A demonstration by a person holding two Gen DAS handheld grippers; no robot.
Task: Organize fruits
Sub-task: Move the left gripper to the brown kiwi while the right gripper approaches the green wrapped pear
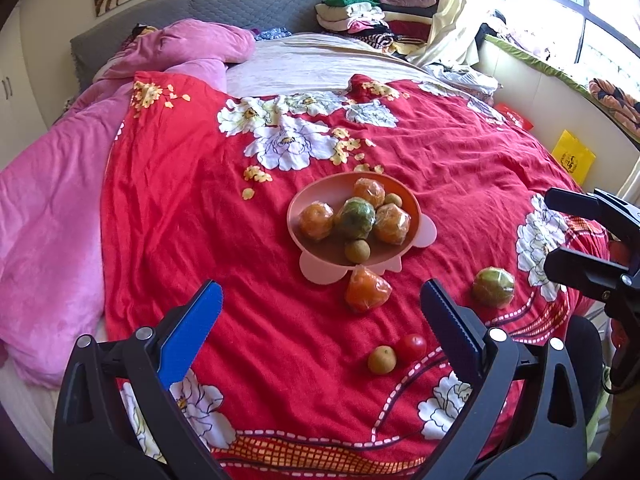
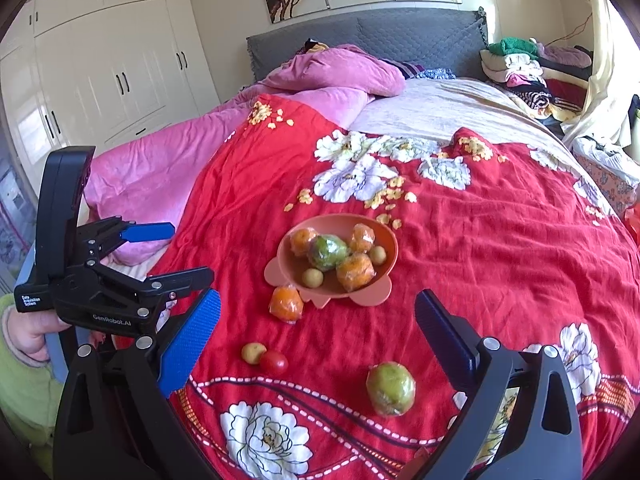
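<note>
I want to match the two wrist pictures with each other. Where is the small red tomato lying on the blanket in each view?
Left wrist view: the red tomato lies low, right of centre, touching a small yellowish fruit on its left.
Right wrist view: the tomato lies low, left of centre, beside the same fruit.
Shared landmark: the pink bowl, farther up the blanket.

Your left gripper (image 1: 320, 308) hangs with its jaws spread wide. Your right gripper (image 2: 316, 316) hangs likewise, wide and holding nothing.
</note>
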